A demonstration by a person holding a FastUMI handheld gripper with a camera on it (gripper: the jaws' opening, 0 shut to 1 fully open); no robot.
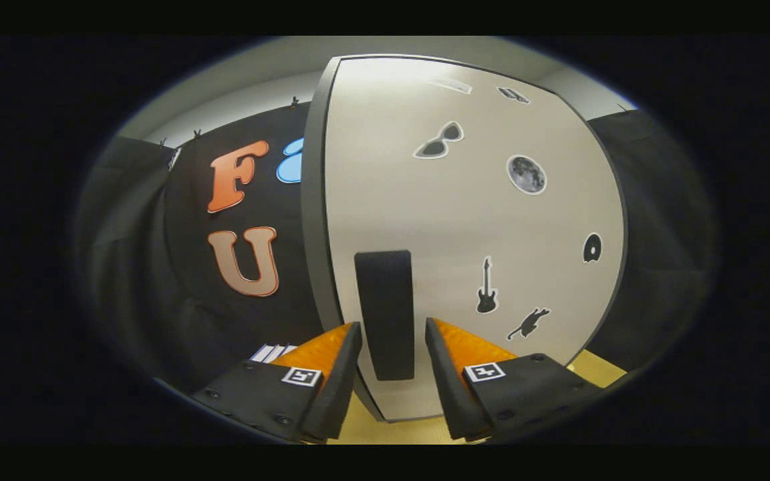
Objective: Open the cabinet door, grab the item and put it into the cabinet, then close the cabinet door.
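- My tongs pointed straight at the cabinet door, a pale panel with a dark edge down its near side.
- The door's handle, a dark upright bar, stood in the gap between my two fingers, its lower end reaching down between the tips.
- My tongs were released: the fingers stood apart, one to either side of the handle, with a sliver of pale door showing on each flank. I could not tell for sure whether either finger brushed the bar, but neither was pressing on it.
- The door looked closed or nearly so; I could not tell which from that angle.
- Small stickers dotted the door beyond the handle: a pair of sunglasses high up, a moon beside and below it, a guitar just past my right finger, a cat shape below that, and a small dark round one near the far edge. Two more near the top were too blurred to make out.
- The cabinet stood on a yellowish surface, which showed under and between my fingers.
- Something pale and striped lay just past my left finger; I could not tell what it was.
- Black cloth hung behind the cabinet on both sides.
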